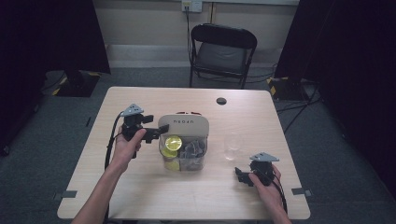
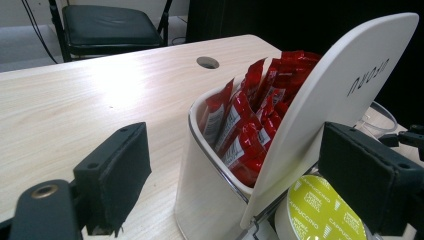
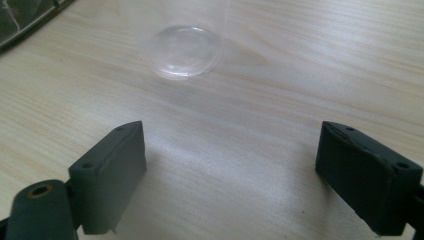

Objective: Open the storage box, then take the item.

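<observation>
A clear organiser box (image 1: 183, 161) stands mid-table with an upright white panel (image 1: 183, 125) across its back. In front of the panel lie a yellow cappuccino capsule (image 1: 173, 141) and dark capsules (image 1: 194, 149). Behind it, red sachets (image 2: 250, 120) stand in a white compartment (image 2: 205, 200). My left gripper (image 1: 156, 131) is open at the box's left rear corner. In the left gripper view its jaws straddle that corner and the panel (image 2: 345, 90), with the capsule (image 2: 320, 212) low on the right. My right gripper (image 1: 242, 176) is open and empty near the front right, facing a clear glass (image 1: 232, 147).
The glass base (image 3: 185, 52) sits on bare wood ahead of my right gripper (image 3: 232, 170). A cable hole (image 1: 221, 101) lies at the table's far side. A black folding chair (image 1: 222, 51) stands beyond the table (image 1: 140, 196).
</observation>
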